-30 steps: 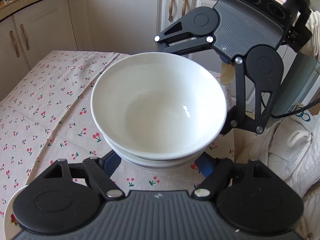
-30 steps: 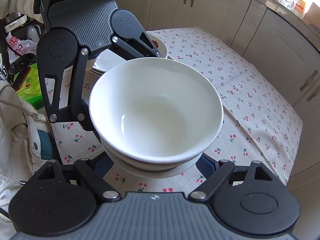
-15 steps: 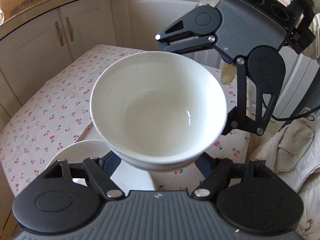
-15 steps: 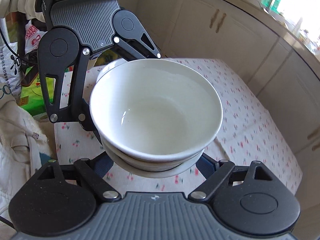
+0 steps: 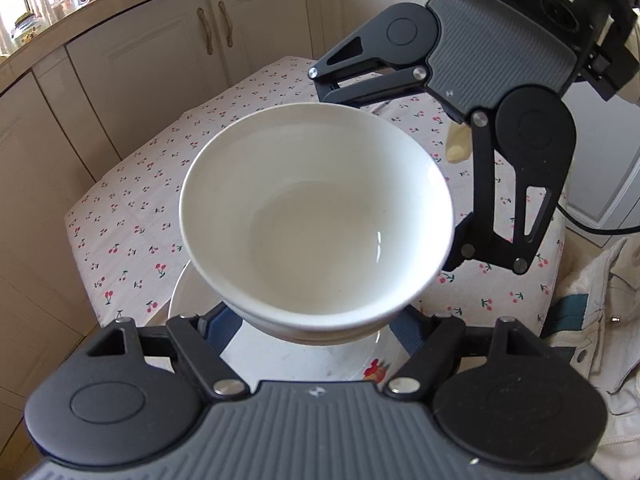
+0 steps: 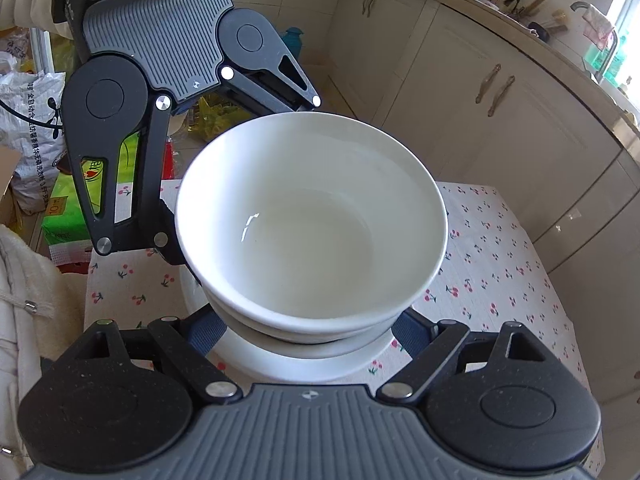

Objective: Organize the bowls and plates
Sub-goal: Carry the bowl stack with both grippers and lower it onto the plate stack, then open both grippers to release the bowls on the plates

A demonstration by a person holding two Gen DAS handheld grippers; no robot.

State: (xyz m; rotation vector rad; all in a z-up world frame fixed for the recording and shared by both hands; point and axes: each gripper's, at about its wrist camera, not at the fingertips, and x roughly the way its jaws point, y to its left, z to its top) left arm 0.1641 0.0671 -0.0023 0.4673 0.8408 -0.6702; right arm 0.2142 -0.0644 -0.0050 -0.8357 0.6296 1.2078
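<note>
A: Gripping what, both claws?
B: Same load. Left gripper [image 5: 316, 320] and right gripper [image 6: 310, 326] each clamp a stack of white bowls [image 5: 316, 216], from opposite sides, blue pads down by the lower bowl's base.
A: How many bowls?
B: Two for sure, one nested in the other; top one looks empty inside.
A: Where's the stack now?
B: Held in the air over the table w/ cherry-print cloth [image 5: 136, 200], directly above a white plate [image 6: 320, 364] lying on it. Can't tell if bowls touch the plate.
A: Anything else nearby?
B: Cream cabinets [image 6: 500, 128] behind, and a green box [image 6: 60, 216] off the table's edge.
</note>
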